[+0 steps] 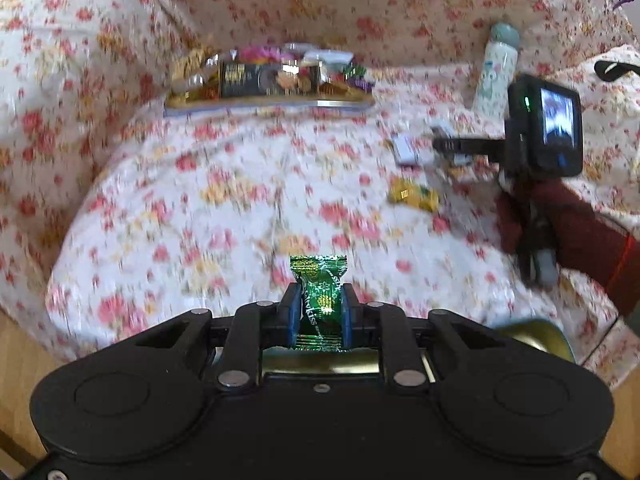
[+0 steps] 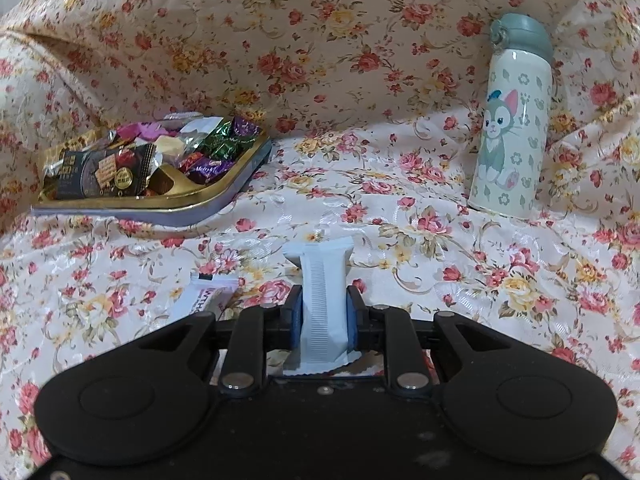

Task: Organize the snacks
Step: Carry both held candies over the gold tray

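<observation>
My left gripper point(image 1: 320, 304) is shut on a shiny green candy wrapper point(image 1: 320, 284), held above the flowered cloth. My right gripper point(image 2: 323, 308) is shut on a white snack packet point(image 2: 322, 296) low over the cloth; it also shows at the right of the left wrist view point(image 1: 448, 145). The gold-rimmed snack tray point(image 2: 224, 190), full of wrapped sweets, sits at the back left and appears in the left wrist view point(image 1: 268, 102). A yellow candy point(image 1: 412, 196) and a white packet point(image 1: 406, 150) lie loose on the cloth. Another white packet point(image 2: 208, 298) lies left of my right gripper.
A cat-print bottle point(image 2: 510, 128) with a grey-blue lid stands at the back right, also in the left wrist view point(image 1: 496, 68). The flowered cloth point(image 2: 400, 220) rises as a wall behind. A gold tin edge point(image 1: 536, 334) shows near the wooden floor.
</observation>
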Tool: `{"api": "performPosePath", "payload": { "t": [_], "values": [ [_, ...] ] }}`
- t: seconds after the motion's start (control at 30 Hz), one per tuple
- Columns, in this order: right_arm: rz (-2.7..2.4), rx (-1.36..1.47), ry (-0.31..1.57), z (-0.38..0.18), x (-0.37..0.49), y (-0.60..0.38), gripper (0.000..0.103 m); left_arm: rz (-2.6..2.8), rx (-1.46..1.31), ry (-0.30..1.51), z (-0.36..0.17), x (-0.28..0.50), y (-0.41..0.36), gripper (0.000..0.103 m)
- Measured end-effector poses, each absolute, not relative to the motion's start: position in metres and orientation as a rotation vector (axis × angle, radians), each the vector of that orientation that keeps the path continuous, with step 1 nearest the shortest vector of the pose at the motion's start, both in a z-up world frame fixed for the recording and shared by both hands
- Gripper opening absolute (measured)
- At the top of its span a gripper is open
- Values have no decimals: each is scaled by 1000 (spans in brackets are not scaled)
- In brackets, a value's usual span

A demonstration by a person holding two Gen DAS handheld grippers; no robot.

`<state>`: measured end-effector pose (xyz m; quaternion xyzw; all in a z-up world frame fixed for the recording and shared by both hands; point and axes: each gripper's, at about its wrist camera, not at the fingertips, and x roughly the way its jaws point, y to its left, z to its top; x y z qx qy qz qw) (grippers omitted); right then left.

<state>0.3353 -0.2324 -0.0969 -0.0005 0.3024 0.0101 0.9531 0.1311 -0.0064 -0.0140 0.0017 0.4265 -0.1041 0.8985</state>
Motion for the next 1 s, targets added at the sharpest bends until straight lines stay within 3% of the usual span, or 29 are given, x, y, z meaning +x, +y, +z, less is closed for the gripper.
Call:
{"api": "performPosePath", "payload": {
  "t": [0.27,0.57,1.0],
  "values": [
    [14,51,620,-57,309,-247,22,-205,14,929,-25,116,-6,27],
    [117,125,544,8,207,-245,22,-236,45,949,-25,110,-16,27],
    [175,189,704,-16,85,-221,22,-279,84,990,-26,100,-27,27]
  ]
}}
